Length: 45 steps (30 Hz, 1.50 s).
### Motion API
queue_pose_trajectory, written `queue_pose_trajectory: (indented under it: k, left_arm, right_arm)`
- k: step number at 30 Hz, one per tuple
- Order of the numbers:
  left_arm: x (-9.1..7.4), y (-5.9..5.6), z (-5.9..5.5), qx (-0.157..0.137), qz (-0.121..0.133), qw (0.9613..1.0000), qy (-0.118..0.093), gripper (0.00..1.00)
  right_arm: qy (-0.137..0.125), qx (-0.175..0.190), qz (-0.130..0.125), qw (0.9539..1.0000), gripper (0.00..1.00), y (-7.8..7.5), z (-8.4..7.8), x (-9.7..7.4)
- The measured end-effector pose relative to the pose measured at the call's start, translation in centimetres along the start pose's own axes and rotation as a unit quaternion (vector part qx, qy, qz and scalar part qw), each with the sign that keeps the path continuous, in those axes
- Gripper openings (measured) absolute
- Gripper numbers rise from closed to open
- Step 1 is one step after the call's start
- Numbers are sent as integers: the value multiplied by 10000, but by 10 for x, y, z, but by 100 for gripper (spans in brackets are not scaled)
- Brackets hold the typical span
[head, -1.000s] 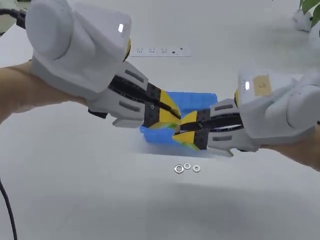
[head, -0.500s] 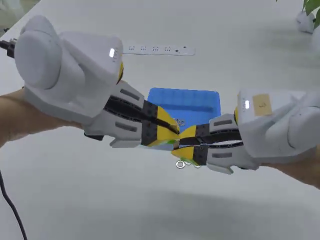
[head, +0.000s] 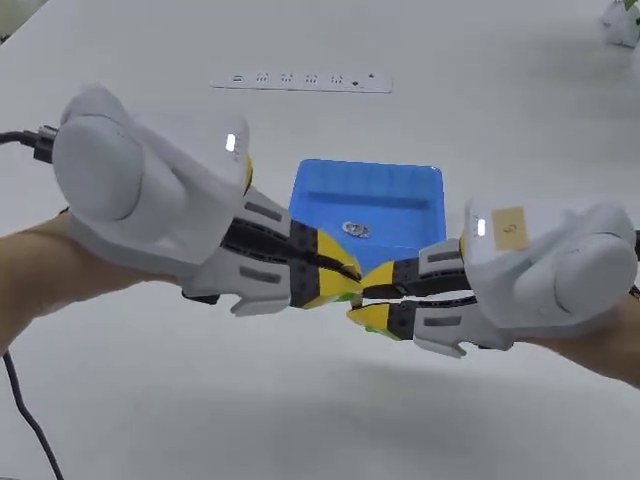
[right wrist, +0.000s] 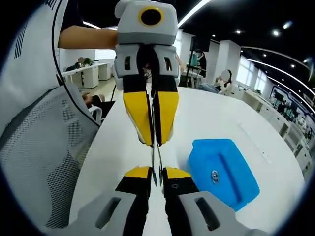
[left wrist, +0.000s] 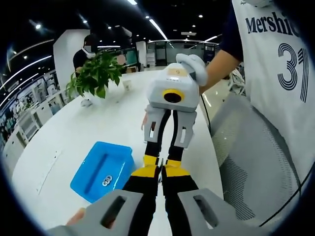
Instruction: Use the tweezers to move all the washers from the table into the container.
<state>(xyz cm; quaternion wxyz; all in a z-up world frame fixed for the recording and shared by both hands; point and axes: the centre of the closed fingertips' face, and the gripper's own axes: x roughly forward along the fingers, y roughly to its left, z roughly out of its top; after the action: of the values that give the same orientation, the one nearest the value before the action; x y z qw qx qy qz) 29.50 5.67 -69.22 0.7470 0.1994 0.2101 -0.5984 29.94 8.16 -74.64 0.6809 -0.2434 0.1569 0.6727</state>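
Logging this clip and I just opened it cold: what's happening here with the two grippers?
A person holds the left gripper and right gripper tip to tip above the table, just in front of the blue container. Thin metal tweezers run between them, and both grippers' jaws look closed on them. Some washers already lie in the container.

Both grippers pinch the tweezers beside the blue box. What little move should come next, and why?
Probably lower the tweezers toward the table just in front of the blue container. The left gripper and right gripper both seem shut on them near the container's front edge, a washer already lies inside, and any others may sit on the table hidden beneath the grippers.
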Motion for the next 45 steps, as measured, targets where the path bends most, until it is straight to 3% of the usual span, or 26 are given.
queue_pose_trajectory:
  k: [15,31,45]
  left_arm:
    - [12,13,-19,-149,-36,9998,148,7]
    - [21,17,-25,-248,-173,9994,194,7]
    - [25,15,-23,-279,-291,9991,153,7]
  right_arm:
    - [149,196,112,9996,12,-8,-19,14]
    - [228,292,166,9992,12,-10,-28,18]
    - [231,324,204,9990,10,-9,-32,17]
